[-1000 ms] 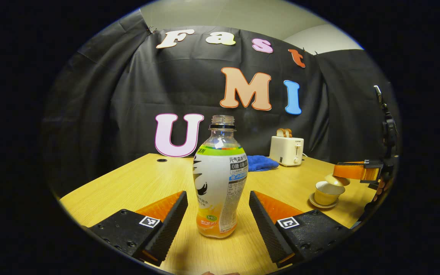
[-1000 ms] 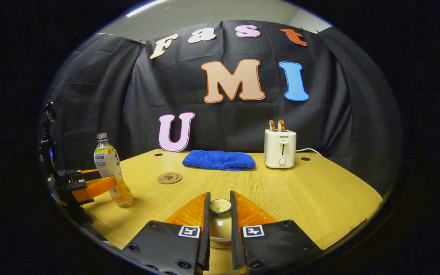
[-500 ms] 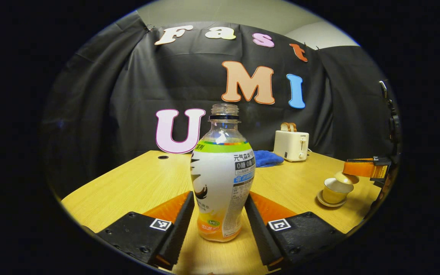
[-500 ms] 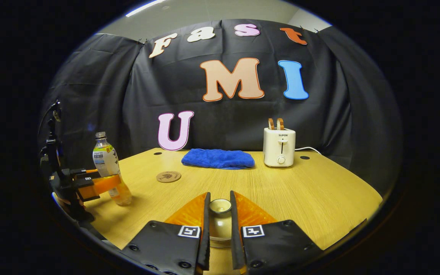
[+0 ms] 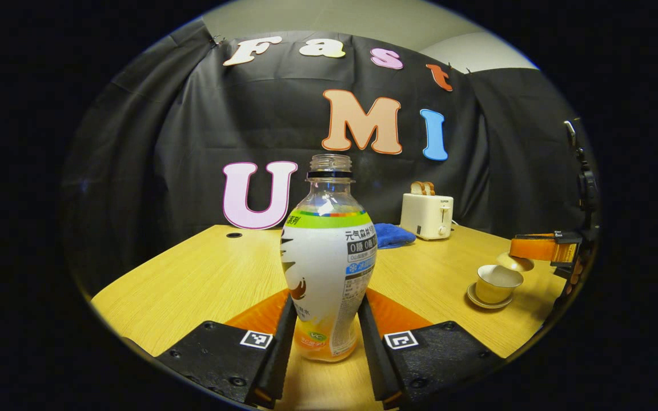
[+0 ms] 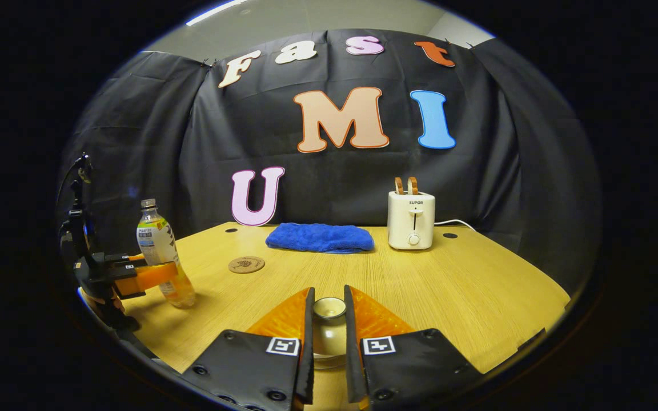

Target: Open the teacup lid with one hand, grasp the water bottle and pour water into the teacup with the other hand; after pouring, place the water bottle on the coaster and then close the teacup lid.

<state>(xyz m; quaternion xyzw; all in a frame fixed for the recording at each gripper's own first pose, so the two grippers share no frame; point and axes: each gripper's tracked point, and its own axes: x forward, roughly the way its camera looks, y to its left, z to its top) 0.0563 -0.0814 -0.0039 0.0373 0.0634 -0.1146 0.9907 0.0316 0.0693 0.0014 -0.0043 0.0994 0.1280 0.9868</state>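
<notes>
The left claw (image 5: 324, 342) now has both fingers pressed against the lower waist of the water bottle (image 5: 328, 268), which stands upright and uncapped on the bench (image 5: 203, 279). A second ago those fingers stood well apart on either side of the bottle; half a second ago they had nearly reached its sides, and now they are clamped on it. In the right gripper view the same bottle (image 6: 160, 254) sits at 9 o'clock with that claw (image 6: 155, 274) closed around it, and its base looks to be still on the bench.

The right claw (image 6: 328, 342) is clamped on the knob of the teacup lid (image 6: 329, 319), just as it was in both earlier frames. In the left gripper view, at 4 o'clock, this claw (image 5: 520, 260) holds the lid (image 5: 514, 262) above and just beside the rim of the open teacup (image 5: 497, 282), which rests on its saucer (image 5: 486, 301); cup and saucer have not moved.

The coaster (image 6: 246, 264) lies at 10 o'clock in the right gripper view, apart from the bottle. The blue cloth (image 6: 320, 237) and toaster (image 6: 410, 220) sit at the far edge, unchanged.
</notes>
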